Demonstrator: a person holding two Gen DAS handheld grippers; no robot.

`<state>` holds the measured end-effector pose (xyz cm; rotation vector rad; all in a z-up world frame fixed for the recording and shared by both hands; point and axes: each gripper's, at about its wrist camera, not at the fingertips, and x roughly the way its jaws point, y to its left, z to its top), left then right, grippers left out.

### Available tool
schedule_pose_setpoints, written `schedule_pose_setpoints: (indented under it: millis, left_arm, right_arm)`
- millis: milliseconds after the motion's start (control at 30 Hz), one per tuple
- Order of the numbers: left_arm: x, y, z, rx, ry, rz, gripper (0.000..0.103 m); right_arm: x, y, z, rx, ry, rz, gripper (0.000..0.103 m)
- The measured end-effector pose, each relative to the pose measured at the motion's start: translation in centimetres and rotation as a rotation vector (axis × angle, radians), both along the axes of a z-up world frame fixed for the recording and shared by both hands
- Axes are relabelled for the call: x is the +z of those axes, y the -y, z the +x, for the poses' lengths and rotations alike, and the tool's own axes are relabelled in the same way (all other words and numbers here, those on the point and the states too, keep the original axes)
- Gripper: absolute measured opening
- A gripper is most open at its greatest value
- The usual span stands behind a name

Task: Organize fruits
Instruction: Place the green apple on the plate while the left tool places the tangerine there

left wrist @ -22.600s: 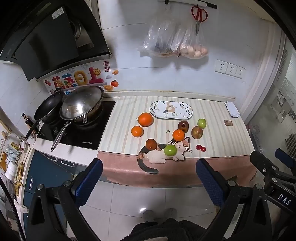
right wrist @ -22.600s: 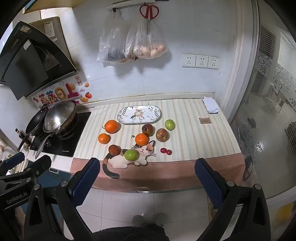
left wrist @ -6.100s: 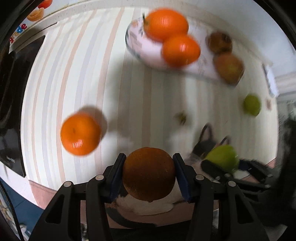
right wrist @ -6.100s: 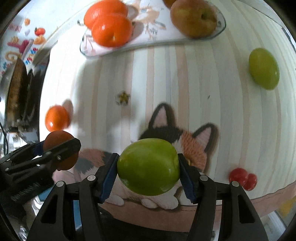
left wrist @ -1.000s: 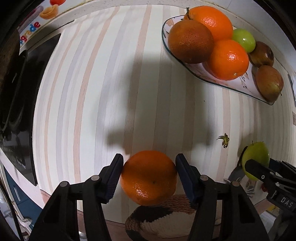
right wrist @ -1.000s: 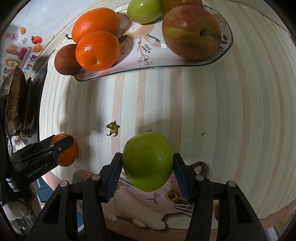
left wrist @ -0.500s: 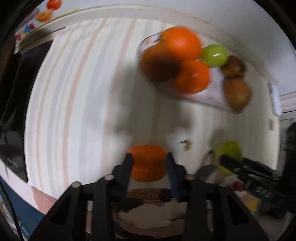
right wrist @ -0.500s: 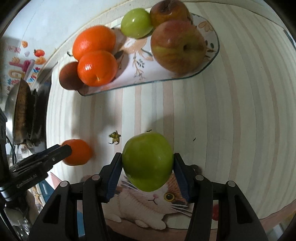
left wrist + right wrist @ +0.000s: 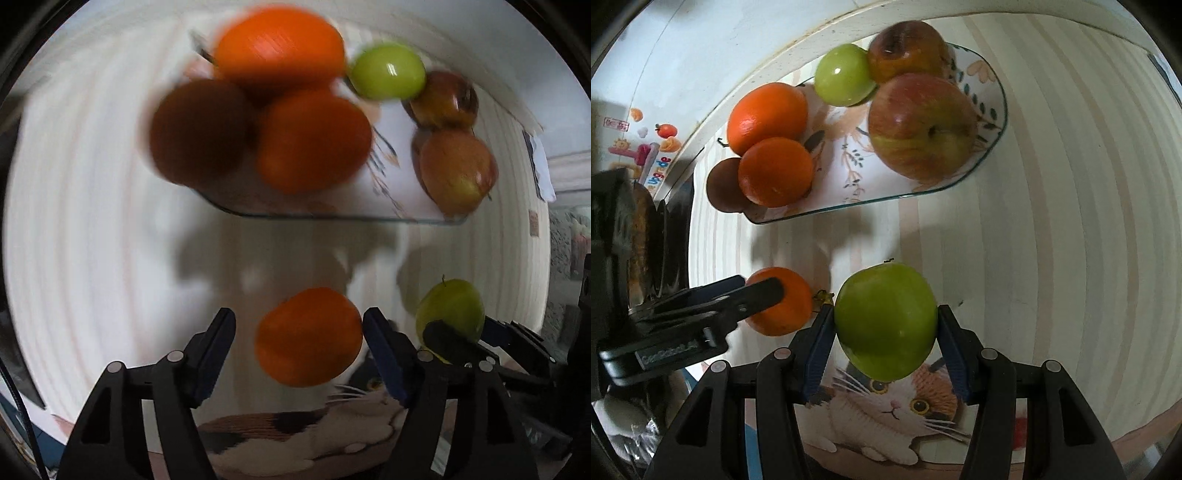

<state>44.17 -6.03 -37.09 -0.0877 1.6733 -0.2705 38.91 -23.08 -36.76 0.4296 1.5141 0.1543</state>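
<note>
Fruit lies in two groups on the striped counter mat (image 9: 1071, 206). The patterned oval plate (image 9: 991, 144) carries a large orange (image 9: 767, 112), a smaller orange (image 9: 775, 171), a dark brown fruit (image 9: 722, 184) at its left end, a small green apple (image 9: 844, 75), a dark red apple (image 9: 908, 50) and a big red-yellow apple (image 9: 923, 125). Nearer the camera, the right gripper (image 9: 886, 332) clamps a green apple (image 9: 886, 321) between its blue pads, above the cat picture (image 9: 897, 406) on the mat. Just to its left, the left gripper (image 9: 299, 336) has an orange (image 9: 308, 336) between its fingers; in the blurred left wrist view a gap shows at the left pad, so whether it grips cannot be told. Cooking pans (image 9: 642, 236) sit at the far left.
</note>
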Motion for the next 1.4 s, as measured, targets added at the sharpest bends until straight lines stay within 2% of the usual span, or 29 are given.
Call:
schedule_pose_setpoints:
  millis: [67, 100, 200, 333, 433, 533, 633, 700, 800, 867, 1000, 1133, 1233, 1333, 1400]
  left_arm:
    - [-0.8, 0.7, -0.5, -0.015, -0.025, 0.003, 0.067]
    - [-0.8, 1.0, -0.7, -0.023, -0.015, 0.014, 0.062]
    - [-0.4, 2.4, -1.1, -0.036, 0.049, 0.08, 0.061]
    - [0.9, 3.4, -1.3, -0.045, 0.111, 0.097, 0.061]
    - [3.6, 4.1, -1.1, -0.056, 0.165, 0.081, 0.061]
    - [7.0, 4.7, 0.0, -0.044, 0.204, 0.022, 0.061]
    - [10.5, 6.0, 2.4, -0.031, 0.249, -0.041, 0.061]
    - [11.0, 7.1, 4.3, -0.041, 0.266, -0.043, 0.061]
    - [9.7, 8.2, 6.3, -0.05, 0.257, -0.01, 0.061]
    - [8.2, 8.4, 8.8, -0.043, 0.213, 0.011, 0.061]
    - [5.6, 9.0, 10.1, -0.045, 0.142, 0.042, 0.061]
    - [4.1, 9.0, 10.4, -0.029, 0.103, 0.078, 0.062]
    - [3.8, 9.1, 10.5, -0.015, 0.081, 0.075, 0.062]
    - [3.9, 9.3, 10.4, -0.014, 0.098, 0.082, 0.064]
    - [4.2, 9.2, 10.7, -0.009, 0.105, 0.079, 0.073]
  right_arm:
    - [0.1, 0.3, -0.2, -0.005, -0.003, 0.0, 0.057]
    - [0.1, 0.4, -0.2, -0.006, -0.003, -0.003, 0.058]
    - [0.3, 1.1, -0.7, -0.01, 0.002, -0.006, 0.058]
    - [0.7, 2.1, -1.2, -0.03, 0.015, 0.004, 0.058]
    - [1.3, 3.3, -1.3, -0.058, 0.027, 0.019, 0.057]
    - [2.3, 4.7, -0.9, -0.094, 0.05, 0.04, 0.057]
    - [4.0, 6.5, 0.5, -0.139, 0.092, 0.063, 0.057]
    - [5.1, 7.7, 2.1, -0.162, 0.129, 0.058, 0.057]
    - [5.5, 9.2, 5.2, -0.188, 0.152, 0.043, 0.057]
    - [4.8, 9.8, 7.6, -0.181, 0.151, 0.017, 0.057]
    - [2.8, 10.2, 10.5, -0.162, 0.112, 0.006, 0.057]
    - [1.4, 9.9, 11.8, -0.151, 0.083, 0.02, 0.058]
    - [0.4, 10.0, 12.2, -0.149, 0.062, 0.02, 0.058]
    - [-0.3, 10.4, 12.3, -0.166, 0.038, 0.044, 0.062]
    - [-0.8, 10.6, 12.6, -0.178, 0.027, 0.053, 0.066]
